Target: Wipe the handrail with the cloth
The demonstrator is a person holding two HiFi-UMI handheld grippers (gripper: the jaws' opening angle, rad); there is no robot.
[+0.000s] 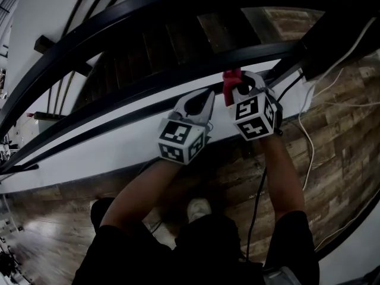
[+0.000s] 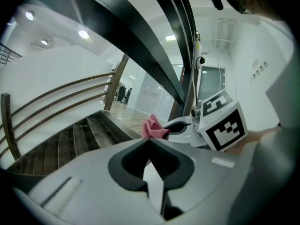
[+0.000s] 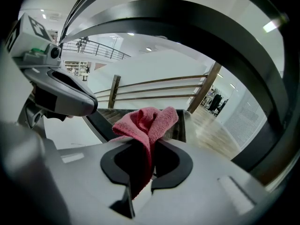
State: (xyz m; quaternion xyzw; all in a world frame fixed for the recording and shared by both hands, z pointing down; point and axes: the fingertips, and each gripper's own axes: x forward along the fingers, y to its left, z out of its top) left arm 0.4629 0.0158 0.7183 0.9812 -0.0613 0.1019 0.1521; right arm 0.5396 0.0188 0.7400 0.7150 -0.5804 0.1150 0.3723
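The right gripper [image 1: 237, 94] is clamped on a pink cloth [image 1: 232, 79], with a bunched wad poking out past the tips. The cloth sits right up at the dark handrail [image 1: 148, 85], at its right-hand end near a dark post [image 1: 332, 46]. Whether it's actually pressing on the metal is hard to say from any angle. The left gripper [image 1: 202, 103] hangs just beside the right one with its jaws together and nothing between them, so it looks like it's just along for the ride.

Progress-wise, this reads like the start of a pass or somewhere mid-pass. There's no way to tell clean from dusty on that rail, and a long curved stretch runs off to the left that looks left to do.

The rail itself is smooth, dark and glossy-ish, so the cloth should slide fine. The room has a wood-plank floor [image 1: 332, 135] with a few cables [image 1: 309, 153] trailing across it, dark stair treads [image 2: 70, 144] behind the railing, white walls and recessed ceiling lights [image 2: 84, 33].
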